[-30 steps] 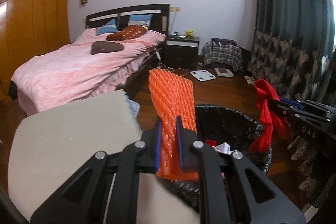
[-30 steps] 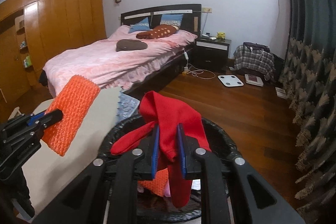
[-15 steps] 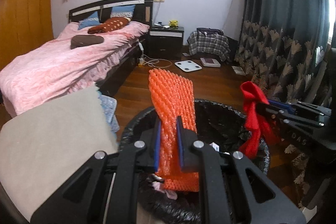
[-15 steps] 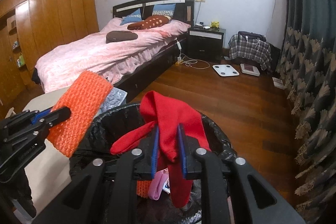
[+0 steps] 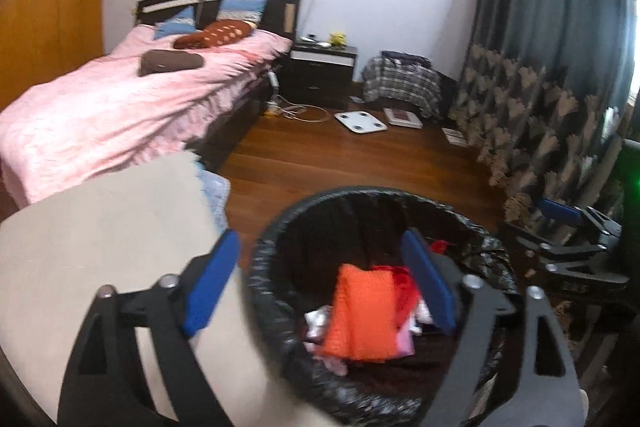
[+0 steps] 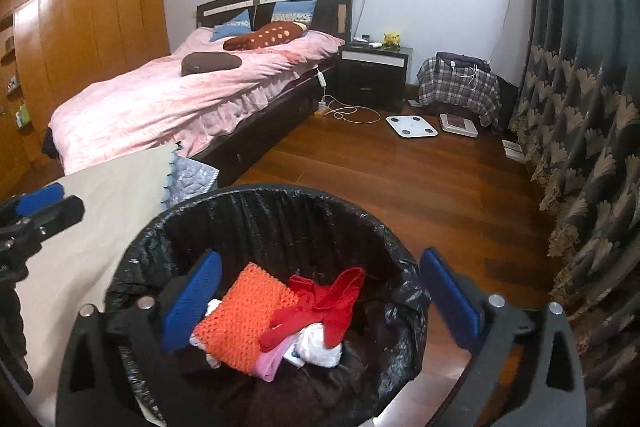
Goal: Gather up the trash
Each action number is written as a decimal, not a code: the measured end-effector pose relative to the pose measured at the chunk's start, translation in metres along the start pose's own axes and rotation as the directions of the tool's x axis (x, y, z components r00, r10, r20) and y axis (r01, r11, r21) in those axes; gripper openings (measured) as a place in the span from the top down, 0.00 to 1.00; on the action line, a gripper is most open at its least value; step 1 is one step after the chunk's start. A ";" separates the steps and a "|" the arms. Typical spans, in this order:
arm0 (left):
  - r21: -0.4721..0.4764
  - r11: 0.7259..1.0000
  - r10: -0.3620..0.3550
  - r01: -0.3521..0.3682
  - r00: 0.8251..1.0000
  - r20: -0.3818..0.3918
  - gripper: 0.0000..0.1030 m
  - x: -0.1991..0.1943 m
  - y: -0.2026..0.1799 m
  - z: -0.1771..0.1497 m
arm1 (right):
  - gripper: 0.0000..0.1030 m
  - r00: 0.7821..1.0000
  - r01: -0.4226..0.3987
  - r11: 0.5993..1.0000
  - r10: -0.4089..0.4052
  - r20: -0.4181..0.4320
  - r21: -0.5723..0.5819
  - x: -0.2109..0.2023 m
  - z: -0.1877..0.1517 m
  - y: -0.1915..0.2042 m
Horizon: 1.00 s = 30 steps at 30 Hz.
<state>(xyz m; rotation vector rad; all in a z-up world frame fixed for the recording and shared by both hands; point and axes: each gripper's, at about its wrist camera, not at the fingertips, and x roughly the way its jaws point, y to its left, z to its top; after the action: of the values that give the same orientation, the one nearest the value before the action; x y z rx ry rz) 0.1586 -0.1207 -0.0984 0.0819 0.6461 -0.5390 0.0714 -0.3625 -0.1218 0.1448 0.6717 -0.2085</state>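
Observation:
A round bin with a black liner (image 5: 280, 239) (image 6: 152, 227) stands on the wood floor just below both grippers. Inside it lie an orange foam net (image 5: 362, 311) (image 6: 244, 315), a red cloth (image 6: 320, 301) (image 5: 406, 279) and white and pink scraps. My left gripper (image 5: 320, 287) is open and empty above the bin's left rim. My right gripper (image 6: 320, 303) is open and empty above the bin. Each gripper shows at the edge of the other's view, the right one (image 5: 568, 227) and the left one (image 6: 36, 211).
A beige padded surface (image 5: 100, 227) (image 6: 92, 211) lies left of the bin. A bed with pink cover (image 6: 180, 99) is behind it. A nightstand (image 6: 372, 75), scale (image 6: 412, 126) and cables sit on the floor beyond. Patterned curtains (image 6: 580, 131) hang at right.
Both grippers have opened. The orange foam net has dropped from the left gripper and the red cloth from the right gripper into the bin.

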 end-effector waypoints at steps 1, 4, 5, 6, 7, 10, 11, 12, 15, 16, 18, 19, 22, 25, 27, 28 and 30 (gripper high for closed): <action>0.002 1.000 0.016 -0.016 1.000 0.004 0.13 -0.005 0.002 0.002 | 0.06 1.000 -0.014 1.000 0.014 -0.005 0.010 -0.006 0.001 0.002; 0.003 0.998 0.060 -0.060 0.998 0.014 0.11 -0.025 0.008 0.002 | 0.06 0.999 -0.053 0.998 0.053 -0.010 0.030 -0.022 0.005 0.011; 0.001 0.998 0.065 -0.065 0.998 0.015 0.10 -0.030 0.012 0.004 | 0.06 0.998 -0.064 0.998 0.065 -0.010 0.029 -0.027 0.007 0.015; 0.001 0.997 0.076 -0.076 0.997 0.018 0.09 -0.039 0.014 0.004 | 0.06 0.997 -0.075 0.997 0.076 -0.007 0.024 -0.032 0.008 0.019; 0.004 0.996 0.086 -0.086 0.996 0.021 0.09 -0.046 0.014 0.003 | 0.06 0.996 -0.086 0.996 0.086 -0.002 0.015 -0.040 0.010 0.025; 0.006 0.994 0.110 -0.111 0.993 0.034 0.08 -0.064 0.014 0.005 | 0.06 0.994 -0.106 0.994 0.106 0.019 -0.006 -0.061 0.015 0.040; 0.005 0.993 0.118 -0.118 0.992 0.038 0.07 -0.070 0.014 0.006 | 0.06 0.993 -0.113 0.994 0.113 0.024 -0.012 -0.066 0.016 0.044; -0.001 0.992 0.123 -0.123 0.991 0.045 0.07 -0.078 0.015 0.006 | 0.06 0.992 -0.119 0.993 0.120 0.030 -0.022 -0.073 0.018 0.048; -0.005 0.991 0.132 -0.132 0.989 0.065 0.07 -0.096 0.014 0.005 | 0.06 0.991 -0.125 0.991 0.128 0.047 -0.046 -0.090 0.021 0.059; -0.003 0.991 0.132 -0.132 0.989 0.069 0.07 -0.101 0.014 0.005 | 0.06 0.990 -0.128 0.990 0.131 0.052 -0.051 -0.094 0.021 0.061; -0.004 0.992 0.129 -0.130 0.988 0.079 0.07 -0.111 0.013 0.006 | 0.06 0.989 -0.134 0.989 0.137 0.059 -0.059 -0.102 0.023 0.066; -0.007 0.992 0.129 -0.129 0.988 0.085 0.06 -0.117 0.012 0.006 | 0.06 0.988 -0.137 0.989 0.141 0.066 -0.061 -0.107 0.024 0.068; -0.010 0.990 0.138 -0.138 0.985 0.099 0.05 -0.128 0.010 0.007 | 0.06 0.985 -0.146 0.987 0.152 0.077 -0.068 -0.117 0.024 0.072; -0.006 0.989 0.148 -0.148 0.983 0.112 0.05 -0.136 0.007 0.008 | 0.06 0.985 -0.146 0.986 0.153 0.086 -0.080 -0.121 0.024 0.075; -0.006 0.988 0.153 -0.153 0.981 0.123 0.05 -0.142 0.005 0.008 | 0.06 0.985 -0.144 0.986 0.151 0.087 -0.088 -0.122 0.024 0.077; -0.007 0.988 0.153 -0.154 0.980 0.126 0.05 -0.143 0.005 0.009 | 0.06 0.985 -0.142 0.986 0.150 0.088 -0.091 -0.122 0.024 0.077; -0.007 0.988 0.154 -0.154 0.979 0.131 0.05 -0.146 0.004 0.009 | 0.06 0.984 -0.144 0.985 0.152 0.088 -0.092 -0.122 0.024 0.077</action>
<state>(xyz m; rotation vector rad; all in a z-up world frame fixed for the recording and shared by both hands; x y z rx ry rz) 0.0684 -0.0532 -0.0052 0.0980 0.5060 -0.3923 0.0110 -0.2746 -0.0212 0.1018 0.5715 -0.0429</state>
